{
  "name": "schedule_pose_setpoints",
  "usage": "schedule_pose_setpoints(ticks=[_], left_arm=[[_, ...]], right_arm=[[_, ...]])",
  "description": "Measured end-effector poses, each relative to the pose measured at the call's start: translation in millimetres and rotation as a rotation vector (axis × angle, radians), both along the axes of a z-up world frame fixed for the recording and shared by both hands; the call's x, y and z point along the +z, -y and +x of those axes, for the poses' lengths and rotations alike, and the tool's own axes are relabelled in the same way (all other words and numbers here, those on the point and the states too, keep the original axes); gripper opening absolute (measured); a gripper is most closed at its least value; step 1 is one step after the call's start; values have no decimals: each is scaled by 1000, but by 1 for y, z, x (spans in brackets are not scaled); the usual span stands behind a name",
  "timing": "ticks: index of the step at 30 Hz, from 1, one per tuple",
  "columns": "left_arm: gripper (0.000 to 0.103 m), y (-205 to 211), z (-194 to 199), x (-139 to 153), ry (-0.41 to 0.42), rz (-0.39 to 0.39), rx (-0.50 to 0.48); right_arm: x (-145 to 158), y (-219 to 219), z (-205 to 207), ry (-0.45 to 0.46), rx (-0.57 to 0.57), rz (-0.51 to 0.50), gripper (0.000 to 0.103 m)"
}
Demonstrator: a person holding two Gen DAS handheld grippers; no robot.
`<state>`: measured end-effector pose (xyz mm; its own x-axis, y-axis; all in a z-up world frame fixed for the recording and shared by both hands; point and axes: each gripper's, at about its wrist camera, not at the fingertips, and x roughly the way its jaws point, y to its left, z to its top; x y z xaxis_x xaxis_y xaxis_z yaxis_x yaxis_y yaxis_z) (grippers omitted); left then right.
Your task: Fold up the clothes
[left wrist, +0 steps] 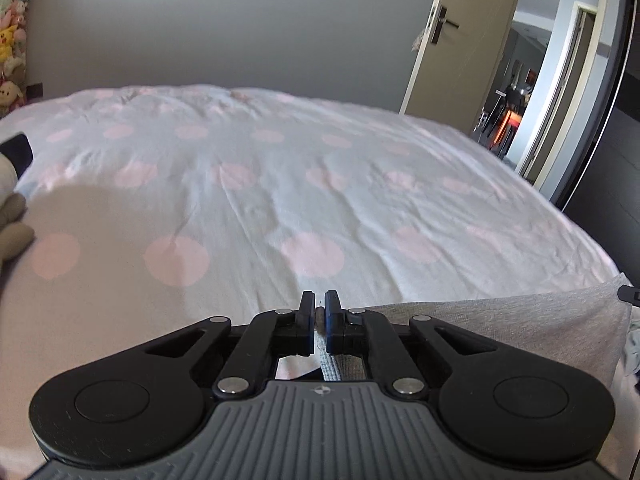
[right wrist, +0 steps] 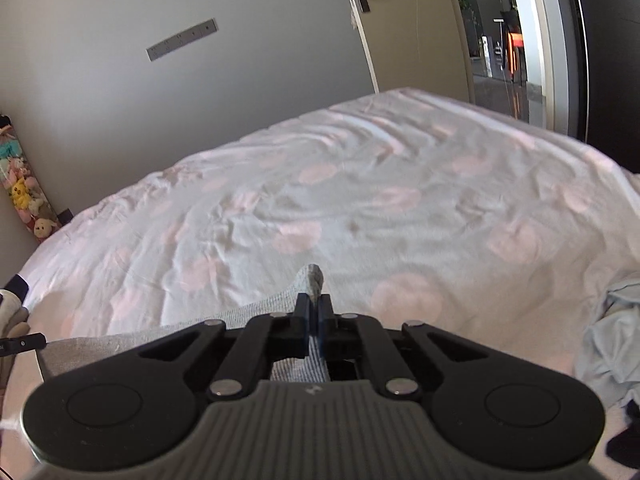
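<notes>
**Operator:** Status of the left gripper (left wrist: 319, 307)?

**Inspector:** Fingers (left wrist: 307, 312) were closed on an edge of the grey garment (left wrist: 500, 328). The cloth ran between the pads and spread to the right, above the near part of the bed (left wrist: 260, 184). The bed carried a white cover with pink dots. A beige stuffed toy (left wrist: 12, 220) sat at the left edge of that view.

**Operator:** Status of the right gripper (right wrist: 314, 307)?

**Inspector:** Fingers (right wrist: 302, 312) were likewise clamped on the grey garment (right wrist: 168, 340). A small bunched tip of cloth stood up beyond the pads. The remaining cloth extended leftward toward the tip of the left gripper (right wrist: 24, 344), visible at the left edge of the right wrist view.

**Operator:** Other items?

**Inspector:** Light blue clothing (right wrist: 612, 344) lay crumpled on the bed at the right. Plush toys (right wrist: 24, 196) hung on the wall at the far left. An open door (right wrist: 404, 24) stood behind the bed.
</notes>
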<state>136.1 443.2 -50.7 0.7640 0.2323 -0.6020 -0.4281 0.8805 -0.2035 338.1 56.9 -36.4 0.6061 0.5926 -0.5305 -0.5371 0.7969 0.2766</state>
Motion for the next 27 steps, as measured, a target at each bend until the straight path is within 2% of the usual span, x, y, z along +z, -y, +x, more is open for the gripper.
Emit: schedule_pose_setpoints(ticks=[8, 13, 19, 27], left_arm=[[3, 30, -41, 80, 140, 46, -59], [3, 49, -68, 106, 191, 74, -83], [3, 54, -68, 104, 164, 100, -85], [3, 38, -22, 54, 69, 135, -79]], right_arm=[[76, 28, -58, 149, 71, -60, 5], [110, 54, -91, 203, 65, -53, 5], [101, 64, -93, 182, 33, -54, 5], [47, 42, -59, 134, 26, -105, 5]])
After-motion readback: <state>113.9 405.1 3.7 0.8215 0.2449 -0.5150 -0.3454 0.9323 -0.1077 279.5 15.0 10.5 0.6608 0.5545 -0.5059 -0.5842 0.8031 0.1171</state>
